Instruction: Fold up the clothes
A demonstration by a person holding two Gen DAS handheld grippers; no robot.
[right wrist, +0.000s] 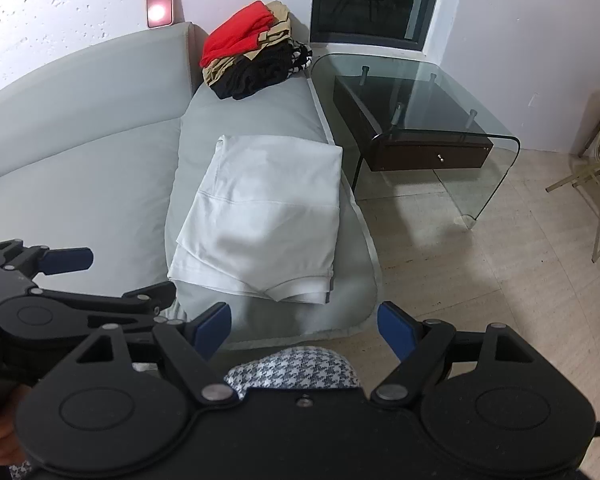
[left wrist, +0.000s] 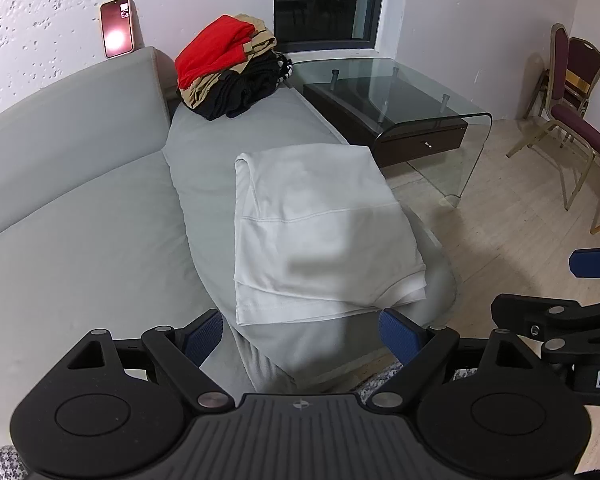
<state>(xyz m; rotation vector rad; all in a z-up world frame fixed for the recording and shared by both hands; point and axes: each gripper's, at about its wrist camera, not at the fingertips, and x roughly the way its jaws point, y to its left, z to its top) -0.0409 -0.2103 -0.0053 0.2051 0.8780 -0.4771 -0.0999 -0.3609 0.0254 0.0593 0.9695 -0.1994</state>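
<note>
A white garment [left wrist: 320, 232] lies folded into a flat rectangle on the grey sofa seat [left wrist: 204, 152]; it also shows in the right wrist view [right wrist: 264, 220]. My left gripper [left wrist: 302, 334] is open and empty, held just short of the garment's near edge. My right gripper [right wrist: 304, 330] is open and empty, held above the sofa's front edge, near the garment's near corner. Each gripper shows at the edge of the other's view.
A pile of red, tan and black clothes [left wrist: 228, 68] sits at the sofa's far end. A glass side table [left wrist: 412, 96] with a dark drawer unit stands to the right. Stacked chairs [left wrist: 568, 112] stand by the right wall. A lit phone [left wrist: 117, 28] leans on the sofa back.
</note>
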